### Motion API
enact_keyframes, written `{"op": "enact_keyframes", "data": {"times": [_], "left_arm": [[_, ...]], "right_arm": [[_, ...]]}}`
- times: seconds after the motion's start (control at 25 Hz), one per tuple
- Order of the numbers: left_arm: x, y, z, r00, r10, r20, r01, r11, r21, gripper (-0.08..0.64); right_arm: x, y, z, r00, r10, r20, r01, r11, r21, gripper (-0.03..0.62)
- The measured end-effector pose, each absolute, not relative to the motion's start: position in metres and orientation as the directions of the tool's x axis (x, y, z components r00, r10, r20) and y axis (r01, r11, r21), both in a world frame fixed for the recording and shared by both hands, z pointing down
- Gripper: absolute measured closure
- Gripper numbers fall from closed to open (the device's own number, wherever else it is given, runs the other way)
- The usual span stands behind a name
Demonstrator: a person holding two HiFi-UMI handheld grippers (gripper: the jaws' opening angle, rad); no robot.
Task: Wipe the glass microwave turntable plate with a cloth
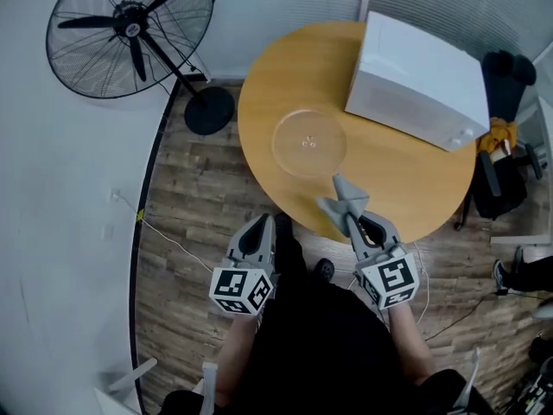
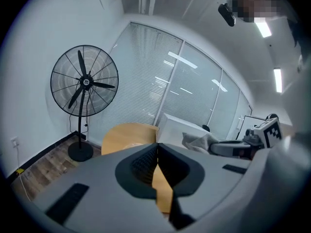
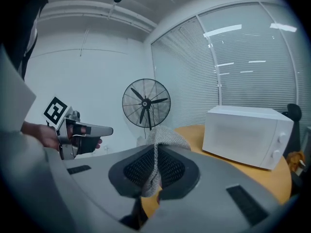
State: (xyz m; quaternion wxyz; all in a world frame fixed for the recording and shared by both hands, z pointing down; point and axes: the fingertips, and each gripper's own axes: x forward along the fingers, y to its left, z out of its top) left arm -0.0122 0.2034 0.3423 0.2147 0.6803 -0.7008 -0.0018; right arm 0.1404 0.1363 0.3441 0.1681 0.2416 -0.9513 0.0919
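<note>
Floor: wood planks (image 1: 199, 197) run under everything, and a thin white cable (image 1: 173, 240) trails across them at the left.
Table: round, with a light wooden top (image 1: 397, 171). It sits centre-right in the head view, and its near edge is right under the right gripper.
Microwave: a white microwave (image 1: 415, 80) stands on the far right part of the table with its door shut.
Fan: a black pedestal fan (image 1: 130, 28) stands on the floor to the table's left. Its round base is beside the table edge.
Plate: there's the glass microwave turntable plate (image 1: 309, 143), clear and round. It lies flat on the table's left half, near the microwave but apart from it.
Person: dark clothing fills the bottom of the head view, with a forearm behind each gripper.
Right gripper: the right gripper (image 1: 352, 217) is over the table's near edge and points at the plate. Its jaws are clamped on the cloth, and the pads pinch the fabric between them.
Left gripper: the left gripper (image 1: 259, 227) is held off the table, over the floor, to the left of the right one. Its jaws are closed tip to tip with nothing between them.
Cloth: the grey knitted cloth (image 3: 165, 137) bunches out past the right gripper's tips. In the head view its end shows just short of the plate's near rim.
</note>
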Motion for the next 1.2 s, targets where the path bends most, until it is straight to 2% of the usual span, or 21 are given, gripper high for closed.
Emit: {"op": "enact_keyframes", "data": {"times": [0.48,0.88,1.2], "left_arm": [[-0.095,0.101,0.389,0.204,-0.894,0.398,-0.934,-0.056,0.353,0.563],[-0.143,0.041,0.462,0.303,-0.812,0.498,-0.89,-0.055,0.452,0.561],[-0.144,0.029,0.506,0.346,-0.765,0.543,-0.851,-0.014,0.524,0.526]], "right_arm": [[0.049,0.052,0.346,-0.749,-0.505,0.429,-0.582,0.811,-0.06,0.571],[0.028,0.016,0.378,-0.63,-0.575,0.522,-0.693,0.72,-0.044,0.571],[0.016,0.003,0.393,-0.618,-0.56,0.552,-0.702,0.709,-0.067,0.571]]}}
